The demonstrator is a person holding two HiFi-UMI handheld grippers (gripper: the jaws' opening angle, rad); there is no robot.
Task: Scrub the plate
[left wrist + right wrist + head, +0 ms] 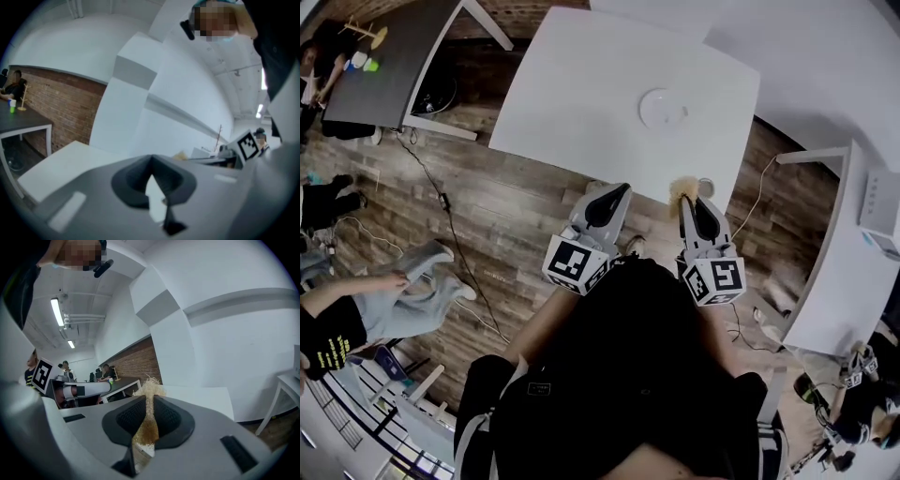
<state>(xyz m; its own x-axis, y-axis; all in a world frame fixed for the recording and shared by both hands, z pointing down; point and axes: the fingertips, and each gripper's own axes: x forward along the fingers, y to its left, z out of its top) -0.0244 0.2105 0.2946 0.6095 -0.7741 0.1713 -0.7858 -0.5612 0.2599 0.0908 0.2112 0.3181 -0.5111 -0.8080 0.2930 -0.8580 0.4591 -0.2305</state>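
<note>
A small round white plate (662,108) lies on the white table (572,94), toward its right side. Both grippers hang just short of the table's near edge, apart from the plate. My left gripper (616,191) is shut, its dark pads meeting with nothing between them (151,162). My right gripper (688,199) is shut on a straw-coloured fibre scrubber (682,187), whose frayed tuft sticks out past the pads (150,386). In the right gripper view the table top (206,397) lies just ahead. The plate shows in neither gripper view.
A dark table (384,56) with small items stands at the upper left, over a wooden floor with cables (441,202). A second white table (848,272) is at the right. A seated person (366,309) is at the left, and a brick wall (51,101) stands beyond.
</note>
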